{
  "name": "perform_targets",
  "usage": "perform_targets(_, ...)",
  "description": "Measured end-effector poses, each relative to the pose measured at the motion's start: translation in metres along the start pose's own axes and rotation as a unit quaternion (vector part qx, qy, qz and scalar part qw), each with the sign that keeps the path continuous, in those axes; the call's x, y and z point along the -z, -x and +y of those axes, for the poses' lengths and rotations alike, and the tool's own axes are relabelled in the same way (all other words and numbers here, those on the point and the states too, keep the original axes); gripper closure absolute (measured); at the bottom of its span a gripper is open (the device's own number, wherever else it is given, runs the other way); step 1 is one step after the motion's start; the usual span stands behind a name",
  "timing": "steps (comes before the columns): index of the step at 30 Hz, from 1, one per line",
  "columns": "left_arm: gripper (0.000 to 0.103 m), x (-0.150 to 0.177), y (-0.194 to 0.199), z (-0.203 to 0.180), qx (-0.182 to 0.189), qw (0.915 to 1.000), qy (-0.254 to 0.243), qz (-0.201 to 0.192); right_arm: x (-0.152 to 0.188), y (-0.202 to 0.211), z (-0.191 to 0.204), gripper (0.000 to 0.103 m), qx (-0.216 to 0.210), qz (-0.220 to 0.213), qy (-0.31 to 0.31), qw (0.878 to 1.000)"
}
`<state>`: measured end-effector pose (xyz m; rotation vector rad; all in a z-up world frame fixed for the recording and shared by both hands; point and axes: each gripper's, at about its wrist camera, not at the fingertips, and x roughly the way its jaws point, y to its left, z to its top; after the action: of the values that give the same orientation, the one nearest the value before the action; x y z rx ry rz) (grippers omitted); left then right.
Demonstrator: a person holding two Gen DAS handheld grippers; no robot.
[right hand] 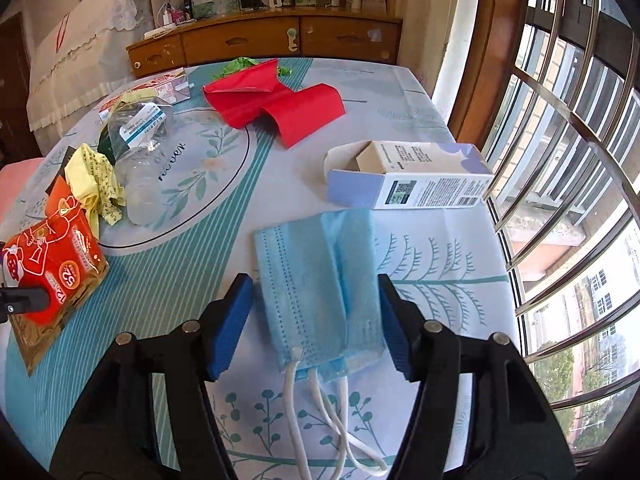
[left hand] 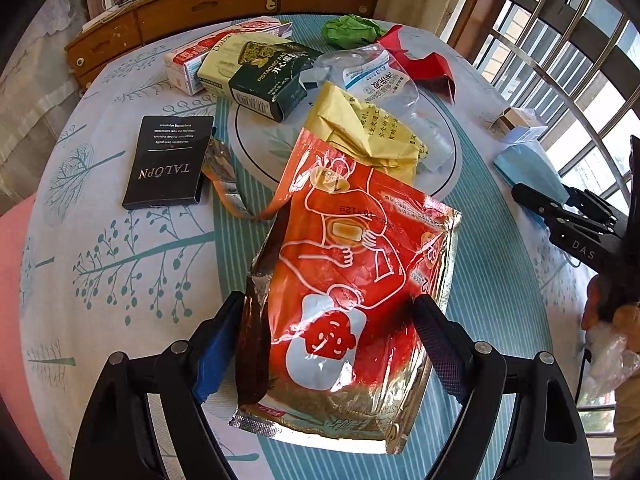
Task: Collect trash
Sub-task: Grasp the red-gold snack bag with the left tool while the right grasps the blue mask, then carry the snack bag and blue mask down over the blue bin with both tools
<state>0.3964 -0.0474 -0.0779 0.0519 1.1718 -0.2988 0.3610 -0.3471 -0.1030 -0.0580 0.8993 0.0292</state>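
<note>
An orange foil pouch (left hand: pixel 352 280) lies flat on the tablecloth between the fingers of my left gripper (left hand: pixel 330 300). The jaws stand wide along its two side edges and the pouch is not squeezed. In the right wrist view a folded blue face mask (right hand: pixel 320 280) lies on the cloth, its white ear loops (right hand: pixel 320 408) trailing toward me. My right gripper (right hand: pixel 314 280) straddles the mask, open, with a narrow gap at the left pad. The pouch (right hand: pixel 56 256) also shows at the far left there, with a left fingertip (right hand: pixel 24 300) beside it.
More litter lies around: a black flat box (left hand: pixel 168 160), a dark green pistachio box (left hand: pixel 264 76), a crushed clear bottle (left hand: pixel 372 80), a yellow wrapper (left hand: pixel 368 136), red paper (right hand: pixel 276 100), and an open white-and-lilac carton (right hand: pixel 420 176). A barred window (right hand: pixel 560 160) flanks the table's right edge.
</note>
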Motion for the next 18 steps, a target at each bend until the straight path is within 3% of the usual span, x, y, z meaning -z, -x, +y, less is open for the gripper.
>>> perform_targets(3,0.042,0.004,0.002,-0.009,-0.006,0.9997,-0.018,-0.013,0.003,0.006,0.006,0.070,-0.008,0.000,0.007,1.000)
perform_targets(4,0.045,0.006,0.004,-0.011,-0.003,0.9997,-0.019,-0.015,0.005,0.007,0.009,0.078,-0.010,0.001,0.010,1.000)
perform_targets(6,0.071,0.011,0.007,-0.015,0.001,0.9996,-0.016,-0.022,0.010,0.013,0.013,0.086,-0.017,0.002,0.010,1.000)
perform_targets(9,0.088,0.019,0.015,-0.016,0.002,0.9995,-0.002,-0.031,0.019,0.022,0.018,0.091,-0.032,0.004,0.005,0.999)
perform_targets(18,0.099,0.057,0.082,-0.033,-0.008,0.9959,-0.018,-0.088,0.060,0.088,0.047,0.093,-0.086,-0.012,-0.009,0.996)
